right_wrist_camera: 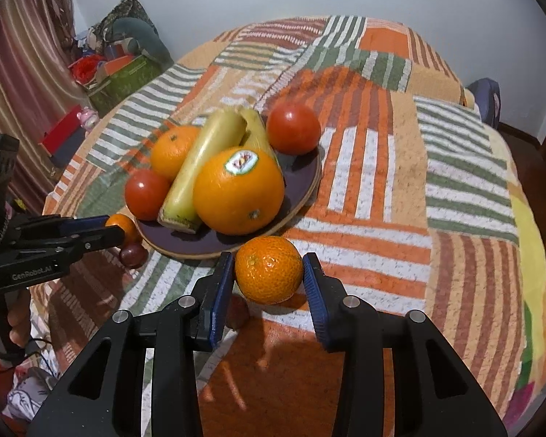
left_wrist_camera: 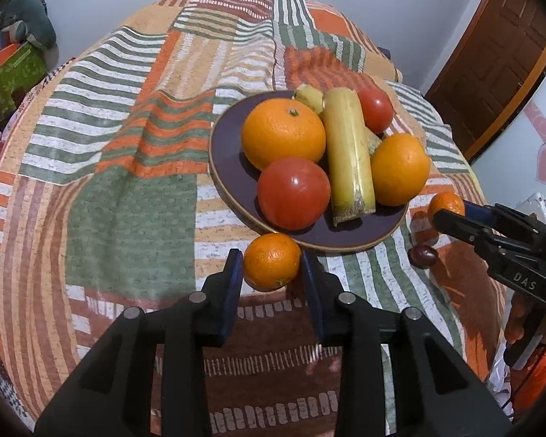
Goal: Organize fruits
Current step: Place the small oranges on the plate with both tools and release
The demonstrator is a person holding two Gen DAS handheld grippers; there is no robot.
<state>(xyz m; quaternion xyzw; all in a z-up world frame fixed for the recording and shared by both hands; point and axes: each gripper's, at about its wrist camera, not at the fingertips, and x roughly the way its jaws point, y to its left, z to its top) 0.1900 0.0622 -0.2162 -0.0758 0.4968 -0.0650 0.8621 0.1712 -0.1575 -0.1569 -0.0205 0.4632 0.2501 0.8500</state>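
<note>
A dark purple plate (left_wrist_camera: 229,167) on the striped cloth holds two oranges (left_wrist_camera: 284,133), two tomatoes (left_wrist_camera: 293,193) and yellow cane pieces (left_wrist_camera: 349,153). My left gripper (left_wrist_camera: 273,266) is shut on a small mandarin (left_wrist_camera: 272,261) just in front of the plate's rim. My right gripper (right_wrist_camera: 268,271) is shut on another mandarin (right_wrist_camera: 268,268), held above the cloth near the plate (right_wrist_camera: 305,178). The right gripper also shows in the left wrist view (left_wrist_camera: 451,215) at the right. A dark red chestnut-like fruit (left_wrist_camera: 422,256) lies on the cloth between the grippers.
The bed's striped patchwork cloth (left_wrist_camera: 127,182) spreads left and behind the plate. A green box and clutter (right_wrist_camera: 123,76) sit beyond the bed's far left edge. A wooden door (left_wrist_camera: 498,73) stands at the right.
</note>
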